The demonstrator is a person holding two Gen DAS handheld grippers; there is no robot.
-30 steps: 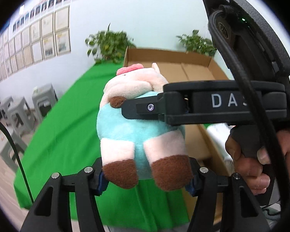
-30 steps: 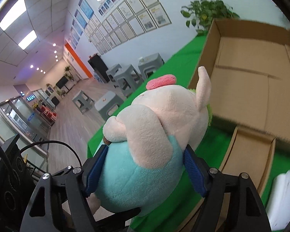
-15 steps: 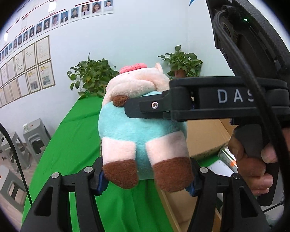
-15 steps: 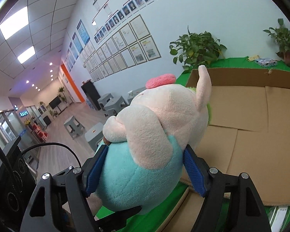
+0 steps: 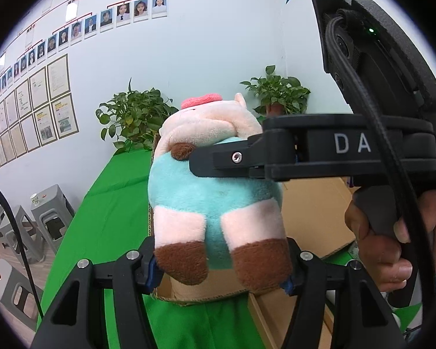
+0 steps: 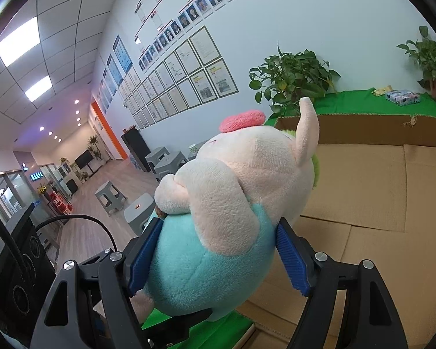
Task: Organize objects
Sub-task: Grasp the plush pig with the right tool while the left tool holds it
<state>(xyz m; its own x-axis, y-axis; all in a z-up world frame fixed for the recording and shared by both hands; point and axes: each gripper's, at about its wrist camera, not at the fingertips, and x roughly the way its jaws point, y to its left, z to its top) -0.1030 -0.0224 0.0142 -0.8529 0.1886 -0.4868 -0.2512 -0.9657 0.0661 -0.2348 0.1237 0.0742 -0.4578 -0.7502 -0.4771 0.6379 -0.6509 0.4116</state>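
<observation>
A plush pig (image 5: 215, 197) with a pink head, teal body and brown feet hangs in the air, held by both grippers. My left gripper (image 5: 221, 273) is shut on its two legs from below. My right gripper (image 6: 218, 250) is shut on its teal belly, blue pads pressed into both sides. In the left wrist view one of the right gripper's fingers (image 5: 238, 160) crosses the toy's back, and a hand (image 5: 378, 247) grips its handle. An open cardboard box (image 6: 378, 180) lies just behind and under the plush pig (image 6: 232, 189).
Under the box (image 5: 314, 203) a green cloth (image 5: 110, 203) covers the table. Two potted plants (image 5: 133, 116) (image 5: 279, 93) stand by the far wall. Grey stools (image 5: 46, 218) stand on the floor at the left. A small patterned packet (image 6: 402, 97) lies beyond the box.
Both grippers have lifted the pig and carried it along the box. The box has sunk in both views, and more of the wall and plants shows. Neither grip has changed.
</observation>
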